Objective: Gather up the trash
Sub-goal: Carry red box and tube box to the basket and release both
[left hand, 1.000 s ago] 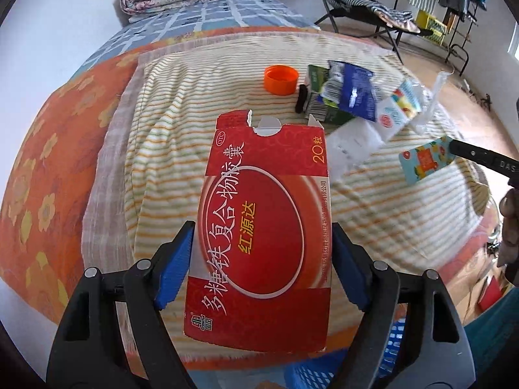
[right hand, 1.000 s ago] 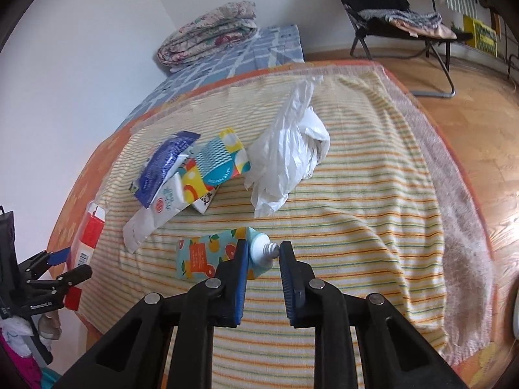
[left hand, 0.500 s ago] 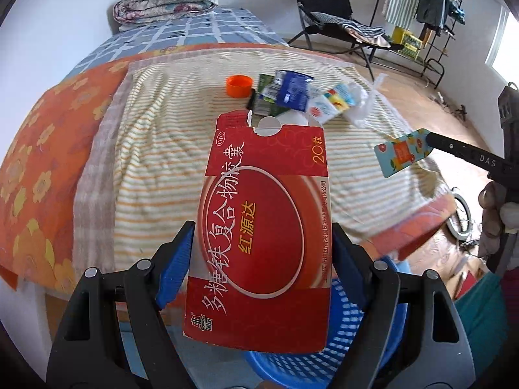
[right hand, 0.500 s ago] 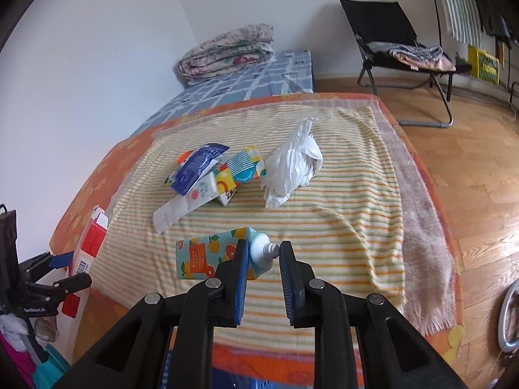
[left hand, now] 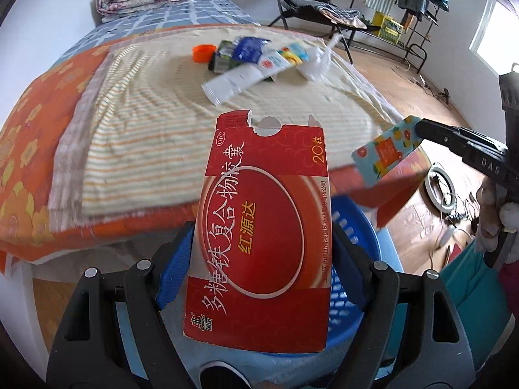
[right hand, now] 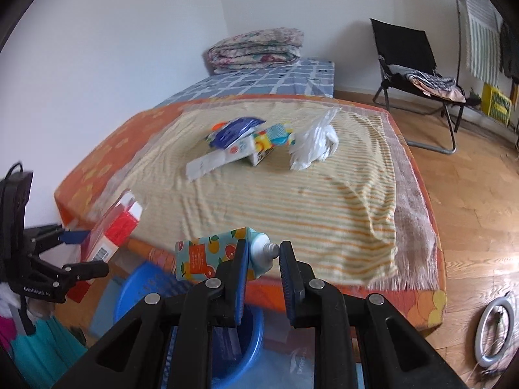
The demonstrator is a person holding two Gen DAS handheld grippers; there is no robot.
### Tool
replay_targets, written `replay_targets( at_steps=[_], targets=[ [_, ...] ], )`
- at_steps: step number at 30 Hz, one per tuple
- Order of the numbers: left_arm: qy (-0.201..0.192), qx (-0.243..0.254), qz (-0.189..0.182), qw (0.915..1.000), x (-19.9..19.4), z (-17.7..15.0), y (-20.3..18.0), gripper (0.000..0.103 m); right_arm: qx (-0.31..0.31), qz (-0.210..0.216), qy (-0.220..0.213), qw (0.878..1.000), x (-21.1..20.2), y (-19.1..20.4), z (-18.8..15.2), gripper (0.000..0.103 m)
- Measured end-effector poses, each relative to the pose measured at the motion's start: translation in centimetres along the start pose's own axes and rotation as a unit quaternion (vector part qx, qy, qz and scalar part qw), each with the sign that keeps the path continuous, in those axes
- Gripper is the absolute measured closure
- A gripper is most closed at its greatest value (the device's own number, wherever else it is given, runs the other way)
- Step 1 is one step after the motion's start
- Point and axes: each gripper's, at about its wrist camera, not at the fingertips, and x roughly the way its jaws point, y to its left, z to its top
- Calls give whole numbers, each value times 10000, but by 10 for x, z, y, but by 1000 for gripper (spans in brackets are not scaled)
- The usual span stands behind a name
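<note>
My left gripper (left hand: 259,259) is shut on a flattened red medicine box (left hand: 259,236) and holds it above a blue plastic basket (left hand: 353,259) on the floor in front of the bed. My right gripper (right hand: 262,259) is shut on a teal toothpaste tube with orange fruit print (right hand: 220,253), held over the same basket (right hand: 142,288). The tube also shows in the left wrist view (left hand: 386,149); the red box shows in the right wrist view (right hand: 112,230). More trash lies on the striped blanket (right hand: 292,194): a white tube (left hand: 240,81), a blue wrapper (left hand: 249,47), an orange cap (left hand: 202,52), a crumpled white bag (right hand: 314,142).
The bed has an orange flowered sheet (left hand: 29,136) and a folded quilt (right hand: 256,48) at its far end. A black folding chair (right hand: 415,74) stands on the wooden floor. A white ring light (right hand: 494,334) lies on the floor at right. A teal bag (right hand: 42,347) stands beside the basket.
Both grippers have pulled back from the bed and lowered, carrying the red box and the toothpaste tube. The blue basket has come into view under them.
</note>
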Motion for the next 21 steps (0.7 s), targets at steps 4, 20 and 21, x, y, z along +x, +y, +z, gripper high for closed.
replay_targets(
  at_steps=[4, 20, 21],
  targets=[
    [116, -25, -78, 9999, 2, -16, -7, 22, -343, -54, 103, 9993, -3, 18, -17, 85],
    [725, 146, -256, 9969, 29, -61, -30, 22, -999, -243, 419, 9938, 6, 48, -57, 85],
    [749, 151, -258, 9967, 30, -61, -30, 22, -1034, -252, 439, 9933, 7, 49, -59, 85]
  ],
)
